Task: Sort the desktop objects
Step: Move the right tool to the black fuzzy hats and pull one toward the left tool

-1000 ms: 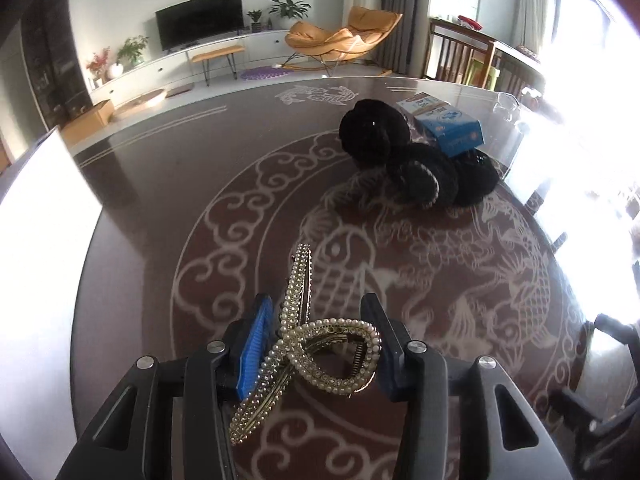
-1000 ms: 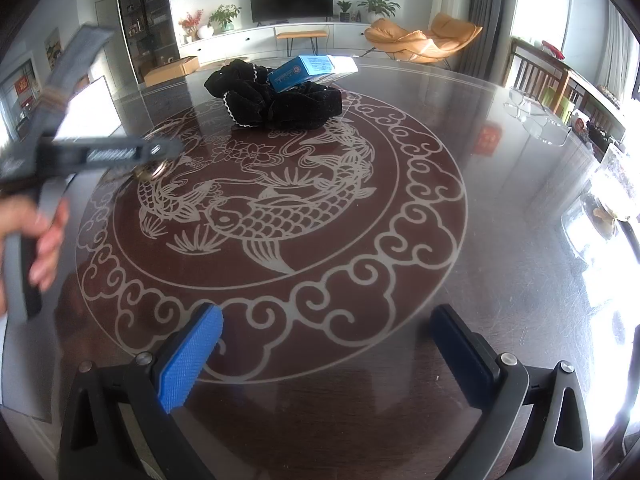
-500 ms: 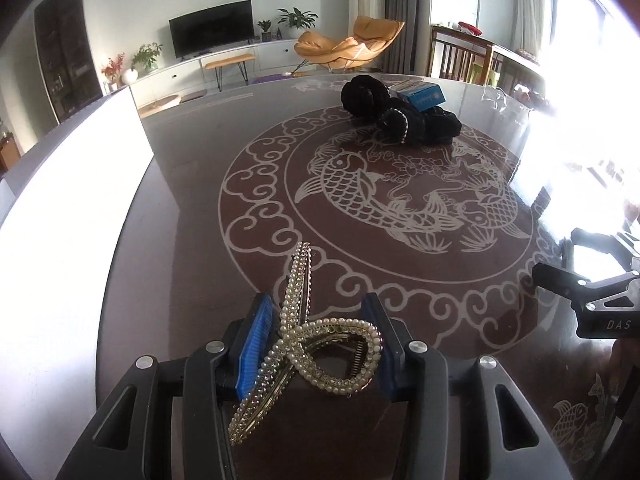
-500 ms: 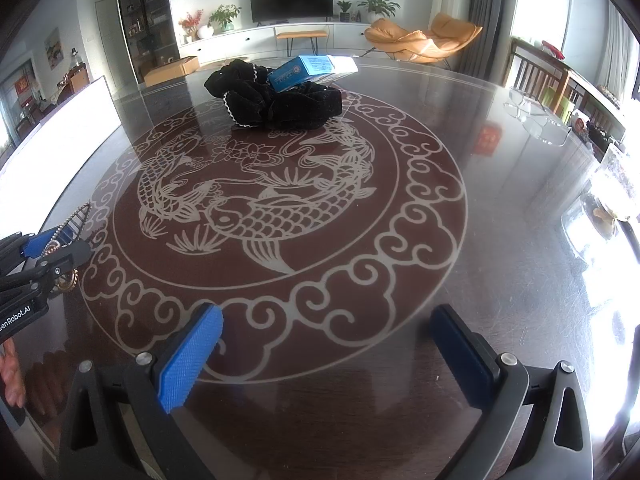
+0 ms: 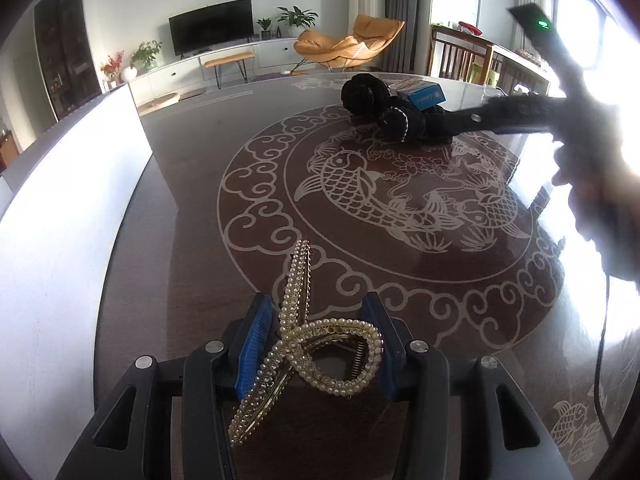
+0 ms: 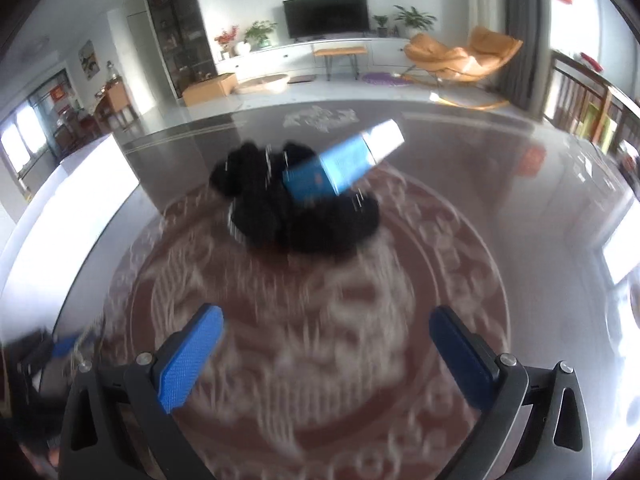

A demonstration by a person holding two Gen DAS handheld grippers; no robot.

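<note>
My left gripper is shut on a pearl hair clip and holds it over the near left part of the round table. A pile of black scrunchies with a blue box on it lies at the far side. In the right wrist view my right gripper is open and empty, facing the black scrunchies and the blue box a short way ahead. The right gripper's body shows in the left wrist view, reaching toward the pile.
A white bin wall stands along the table's left edge; it also shows in the right wrist view. The table carries a fish and cloud pattern. A living room with TV and orange chair lies beyond.
My left gripper with the clip drew back toward the near left of the table. My right gripper moved forward fast toward the scrunchie pile; its view is blurred.
</note>
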